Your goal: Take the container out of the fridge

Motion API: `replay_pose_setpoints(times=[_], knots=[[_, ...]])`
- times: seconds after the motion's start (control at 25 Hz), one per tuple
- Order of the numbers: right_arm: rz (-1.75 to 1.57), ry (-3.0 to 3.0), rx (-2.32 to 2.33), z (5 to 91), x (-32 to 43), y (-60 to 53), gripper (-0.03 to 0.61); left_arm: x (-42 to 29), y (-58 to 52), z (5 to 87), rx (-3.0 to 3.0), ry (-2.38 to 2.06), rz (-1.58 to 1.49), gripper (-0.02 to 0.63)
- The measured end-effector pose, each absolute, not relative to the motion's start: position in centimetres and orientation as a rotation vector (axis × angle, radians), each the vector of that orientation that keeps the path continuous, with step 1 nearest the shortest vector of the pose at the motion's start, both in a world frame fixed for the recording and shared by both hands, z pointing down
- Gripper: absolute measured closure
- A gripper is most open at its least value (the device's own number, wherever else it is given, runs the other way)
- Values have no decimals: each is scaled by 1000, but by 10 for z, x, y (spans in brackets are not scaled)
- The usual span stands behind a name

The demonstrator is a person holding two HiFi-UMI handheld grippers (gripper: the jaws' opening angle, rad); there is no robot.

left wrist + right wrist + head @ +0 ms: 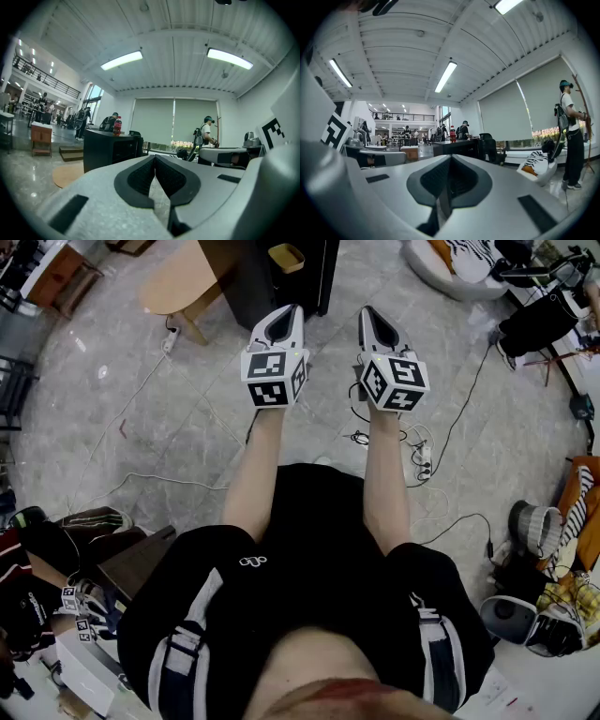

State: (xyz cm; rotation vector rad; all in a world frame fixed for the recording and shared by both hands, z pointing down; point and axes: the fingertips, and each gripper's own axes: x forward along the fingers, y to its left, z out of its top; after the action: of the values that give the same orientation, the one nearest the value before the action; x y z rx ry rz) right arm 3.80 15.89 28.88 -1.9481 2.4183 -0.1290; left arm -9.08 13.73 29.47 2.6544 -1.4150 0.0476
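A low black fridge-like cabinet (281, 282) stands on the floor ahead of me, door shut. A red bottle (117, 125) stands on top of it. No container shows. My left gripper (284, 315) and right gripper (368, 315) are held side by side at arm's length, both pointing at the cabinet and well short of it. In the left gripper view the left gripper (155, 157) has its tips touching with nothing between them. The right gripper (450, 157) is likewise shut and empty, with the cabinet (457, 147) far beyond it.
A round wooden table (183, 282) stands left of the cabinet. Cables and a power strip (419, 448) lie on the grey floor. Bags and gear crowd the right edge (544, 549) and lower left. A person (569, 136) stands at the right by the blinds.
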Motion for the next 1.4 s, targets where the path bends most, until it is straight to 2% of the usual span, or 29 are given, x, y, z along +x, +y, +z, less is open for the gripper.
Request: replay_pose_setpoints(times=[0.76,1.08,1.4], knots=[[-111,2354,-1926,277,92,139,566,-65,122,290,2625,-1489,14,604],[-137,2374,-1877,287,93,125,566,-82,111,302,2567,-1567,22,604],[-156,2402,-1865,307,101,60,566,-72,46,323,2542,-1570,34,604]])
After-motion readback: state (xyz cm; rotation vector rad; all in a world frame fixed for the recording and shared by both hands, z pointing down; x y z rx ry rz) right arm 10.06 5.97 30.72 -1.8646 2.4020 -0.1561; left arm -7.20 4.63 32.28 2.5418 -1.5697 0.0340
